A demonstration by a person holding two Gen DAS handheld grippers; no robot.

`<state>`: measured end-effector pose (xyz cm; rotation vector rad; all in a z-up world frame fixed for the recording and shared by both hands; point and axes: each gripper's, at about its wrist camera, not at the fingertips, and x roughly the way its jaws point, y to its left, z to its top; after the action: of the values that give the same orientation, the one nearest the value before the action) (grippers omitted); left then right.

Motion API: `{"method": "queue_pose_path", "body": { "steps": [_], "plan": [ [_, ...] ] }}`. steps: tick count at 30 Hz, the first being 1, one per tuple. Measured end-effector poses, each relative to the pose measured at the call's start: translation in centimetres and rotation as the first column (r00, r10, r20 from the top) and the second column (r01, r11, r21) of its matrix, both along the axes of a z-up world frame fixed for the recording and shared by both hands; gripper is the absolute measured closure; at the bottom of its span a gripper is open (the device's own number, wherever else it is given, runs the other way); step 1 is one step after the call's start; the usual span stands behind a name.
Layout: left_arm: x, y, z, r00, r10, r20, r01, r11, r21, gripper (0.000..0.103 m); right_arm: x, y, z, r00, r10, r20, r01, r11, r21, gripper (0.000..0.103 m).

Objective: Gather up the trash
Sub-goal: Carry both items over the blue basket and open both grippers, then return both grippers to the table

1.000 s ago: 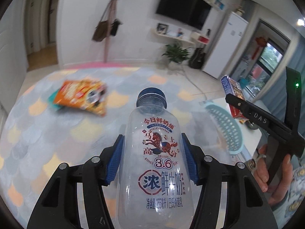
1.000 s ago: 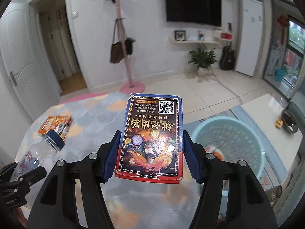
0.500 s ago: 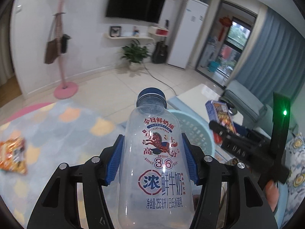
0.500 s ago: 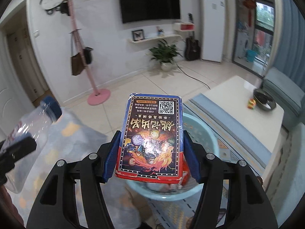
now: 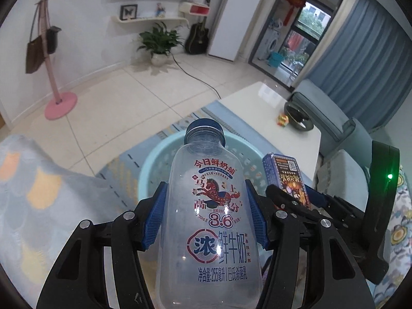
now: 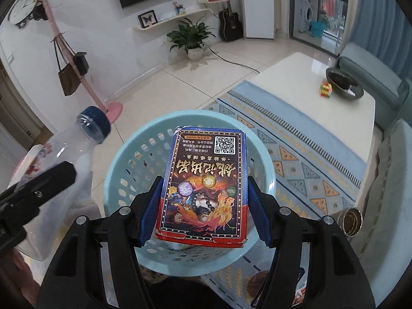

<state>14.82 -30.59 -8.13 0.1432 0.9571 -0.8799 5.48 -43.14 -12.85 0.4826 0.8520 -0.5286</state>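
Observation:
My left gripper (image 5: 206,216) is shut on an empty clear milk bottle (image 5: 208,221) with a blue cap, held upright above the near rim of a light blue perforated basket (image 5: 152,164). My right gripper (image 6: 203,206) is shut on a dark printed card box (image 6: 206,188) and holds it directly over the same basket (image 6: 123,170). The bottle (image 6: 64,159) shows at the left of the right wrist view, the box (image 5: 288,177) at the right of the left wrist view. The basket's contents are mostly hidden.
A white coffee table (image 6: 309,103) with a dark bowl (image 6: 343,83) and a small cube (image 6: 325,90) stands to the right. A patterned blue rug (image 6: 296,159) lies under the basket. A pink coat stand (image 5: 55,77), a plant (image 5: 159,43) and a blue sofa (image 5: 334,118) surround.
Both grippers have swung right from the patterned blanket with the snack bag towards the basket. The box is now over the basket and the bottle is at its rim.

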Motion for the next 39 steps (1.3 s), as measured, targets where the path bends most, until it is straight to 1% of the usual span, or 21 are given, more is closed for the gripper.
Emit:
{"method": "queue_pose_path", "body": {
  "steps": [2,4,5,7,11,14,18,21,26,28,30,33,36,38,39],
  "plan": [
    [0.2,0.0,-0.1,1.000,-0.005,0.002,0.005,1.000,-0.002,0.044,0.0,-0.4,-0.3,1.000,-0.003,-0.004,0.003,1.000,0.010,0.043],
    [0.1,0.2,0.2,1.000,-0.009,0.010,0.009,1.000,-0.019,0.036,0.1,-0.3,-0.4,1.000,-0.007,-0.005,0.007,1.000,0.014,0.043],
    [-0.1,0.4,0.4,1.000,-0.008,0.013,0.008,1.000,-0.025,0.035,0.0,-0.4,-0.4,1.000,-0.008,-0.006,0.008,1.000,0.013,0.042],
    [-0.4,0.7,0.9,1.000,-0.009,0.017,0.010,0.999,-0.048,0.031,-0.1,-0.5,-0.3,1.000,-0.010,-0.002,0.010,1.000,0.016,0.038],
    [-0.8,1.9,2.0,1.000,0.005,0.028,-0.003,0.998,-0.069,0.031,-0.6,-0.4,0.1,1.000,-0.010,0.014,0.010,1.000,0.022,0.037],
    [-1.4,3.3,2.9,0.999,0.025,0.029,-0.022,0.995,-0.100,0.031,-0.8,0.3,0.9,1.000,0.004,0.029,-0.005,1.000,0.024,0.037],
    [-1.9,6.1,4.5,0.997,0.060,0.049,-0.053,0.990,-0.134,0.031,-0.8,2.4,3.0,0.997,0.046,0.062,-0.045,0.999,-0.014,0.037],
    [-2.5,9.2,6.1,0.992,0.100,0.073,-0.087,0.983,-0.162,0.031,-0.7,4.6,4.9,0.991,0.095,0.096,-0.092,0.995,-0.042,0.037],
    [-3.6,14.5,8.3,0.977,0.176,0.117,-0.152,0.969,-0.193,0.031,0.0,9.4,8.0,0.968,0.201,0.147,-0.188,0.977,-0.099,0.037],
    [-3.8,17.1,9.1,0.966,0.222,0.131,-0.193,0.960,-0.204,0.031,0.6,11.3,8.8,0.958,0.239,0.158,-0.223,0.968,-0.114,0.037],
    [-3.7,19.7,9.6,0.954,0.267,0.135,-0.234,0.948,-0.217,0.031,1.3,13.9,9.7,0.940,0.294,0.170,-0.275,0.953,-0.130,0.037],
    [-3.5,23.8,10.1,0.926,0.347,0.151,-0.311,0.925,-0.217,0.031,2.4,17.3,10.5,0.915,0.363,0.178,-0.340,0.929,-0.147,0.037],
    [-2.9,27.9,10.3,0.891,0.425,0.161,-0.390,0.897,-0.211,0.031,3.9,21.2,10.9,0.882,0.438,0.176,-0.413,0.896,-0.160,0.037],
    [-2.1,31.2,10.2,0.863,0.483,0.150,-0.450,0.868,-0.209,0.031,5.0,23.6,11.1,0.857,0.486,0.172,-0.462,0.872,-0.163,0.037],
    [-1.8,32.9,10.1,0.847,0.511,0.146,-0.478,0.853,-0.209,0.031,5.7,25.4,11.1,0.838,0.520,0.168,-0.495,0.852,-0.167,0.038]
  ]
}}
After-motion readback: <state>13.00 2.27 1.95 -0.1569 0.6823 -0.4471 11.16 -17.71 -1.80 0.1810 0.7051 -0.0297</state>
